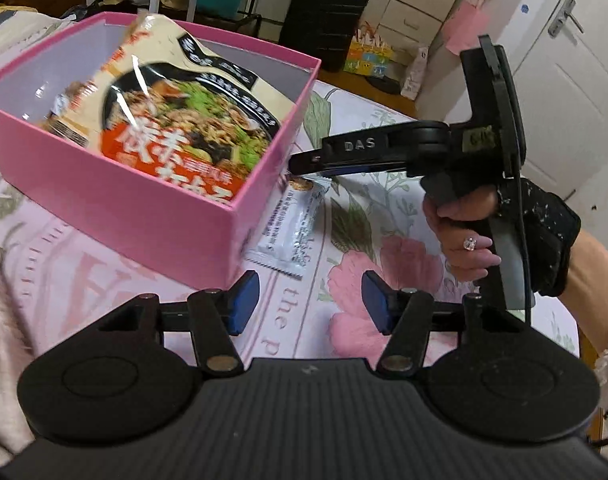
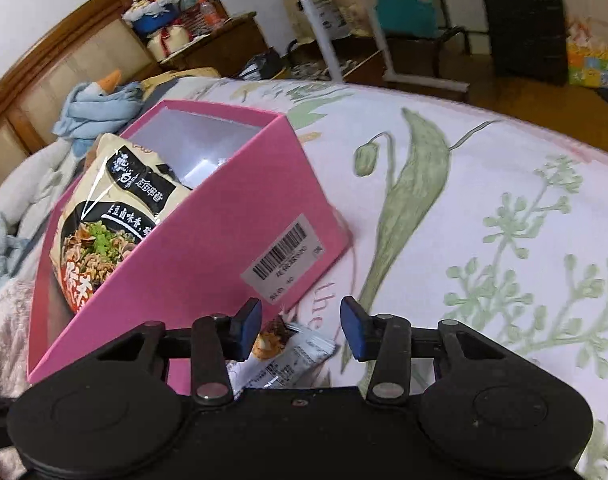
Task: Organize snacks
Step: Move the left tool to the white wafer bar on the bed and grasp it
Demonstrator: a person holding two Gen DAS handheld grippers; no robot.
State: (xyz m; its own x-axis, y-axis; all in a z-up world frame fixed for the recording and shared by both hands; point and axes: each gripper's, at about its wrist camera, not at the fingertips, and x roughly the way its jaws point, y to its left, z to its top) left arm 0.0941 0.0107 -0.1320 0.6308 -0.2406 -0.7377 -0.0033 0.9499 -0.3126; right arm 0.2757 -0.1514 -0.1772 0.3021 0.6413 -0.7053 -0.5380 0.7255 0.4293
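Pink box (image 1: 152,204) sits on floral bedspread (image 1: 343,288), open top. Big noodle bag (image 1: 176,116) lies tilted inside it, upper end sticking above the rim. Small white snack bar (image 1: 292,228) lies on the bedspread just beside the box's near corner, outside it; touching or not, can't tell.

Left gripper (image 1: 309,304) is spread wide, blue pads (image 1: 246,302) apart, nothing between them, hovering near the box corner and the bar.

Right gripper (image 2: 300,326) also spread apart, empty, low over the snack bar (image 2: 288,354), bar partly hidden under its left finger. In the left view the right gripper (image 1: 304,162) reaches in from the right, tips above the bar's far end. Barcode label (image 2: 284,258) on the box side.
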